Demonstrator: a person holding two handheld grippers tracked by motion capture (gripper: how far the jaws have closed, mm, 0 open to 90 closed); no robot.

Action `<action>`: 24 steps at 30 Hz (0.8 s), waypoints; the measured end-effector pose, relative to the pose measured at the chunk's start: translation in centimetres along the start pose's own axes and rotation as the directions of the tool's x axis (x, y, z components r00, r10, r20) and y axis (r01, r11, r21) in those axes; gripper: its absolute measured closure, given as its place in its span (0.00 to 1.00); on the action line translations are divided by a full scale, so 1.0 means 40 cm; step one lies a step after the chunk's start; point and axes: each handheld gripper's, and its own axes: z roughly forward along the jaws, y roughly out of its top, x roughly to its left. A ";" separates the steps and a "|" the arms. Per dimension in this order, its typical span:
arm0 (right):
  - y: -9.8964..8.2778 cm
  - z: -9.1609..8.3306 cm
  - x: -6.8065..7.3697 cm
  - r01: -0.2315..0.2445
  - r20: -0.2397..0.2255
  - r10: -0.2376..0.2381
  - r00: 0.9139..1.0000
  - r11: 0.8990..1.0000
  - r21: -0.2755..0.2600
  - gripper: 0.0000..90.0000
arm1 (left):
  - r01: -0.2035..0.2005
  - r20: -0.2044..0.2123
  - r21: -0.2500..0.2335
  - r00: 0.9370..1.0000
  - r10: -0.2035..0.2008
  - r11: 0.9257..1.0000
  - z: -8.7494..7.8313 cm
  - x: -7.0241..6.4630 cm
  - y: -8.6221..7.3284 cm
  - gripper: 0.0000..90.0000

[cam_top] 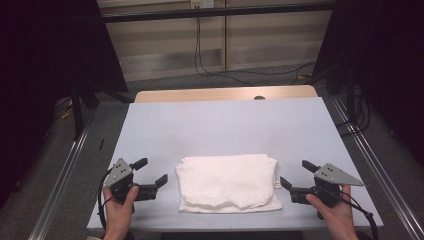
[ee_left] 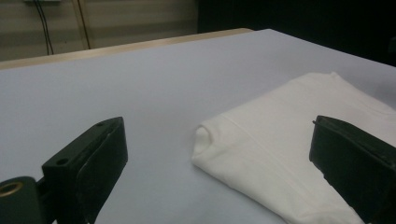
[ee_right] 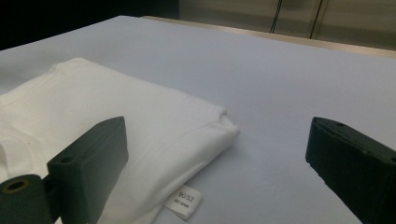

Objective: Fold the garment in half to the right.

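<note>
Jaws of left gripper (cam_top: pixel 151 172) and right gripper (cam_top: pixel 295 173) wide apart, empty, flanking folded shirt (cam_top: pixel 227 180).

Left hand (cam_top: pixel 119 210) low at the near left, gripping the left gripper (cam_top: pixel 150 173) with jaws spread wide and pointing inward, right hand (cam_top: pixel 336 212) at the near right, right gripper (cam_top: pixel 296 173) mirrored, jaws likewise wide apart, both held level

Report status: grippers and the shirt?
Left gripper open, empty, left of folded white shirt. Right gripper open, empty, at its right. Shirt flat on table, untouched.
</note>
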 end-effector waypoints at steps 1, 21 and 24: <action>0.000 0.002 0.001 0.008 -0.006 -0.008 1.000 1.000 0.002 0.06 | 0.011 0.011 0.002 1.000 -0.011 1.000 0.003 0.001 0.001 0.05; 0.038 0.114 0.080 0.041 -0.166 -0.034 0.986 0.998 0.037 0.08 | 0.003 0.053 0.025 0.999 -0.005 1.000 0.056 0.013 0.033 0.05; 0.042 0.123 0.094 0.049 -0.184 -0.041 0.982 0.998 0.040 0.08 | -0.017 0.041 0.019 0.999 0.016 1.000 0.059 0.008 0.044 0.05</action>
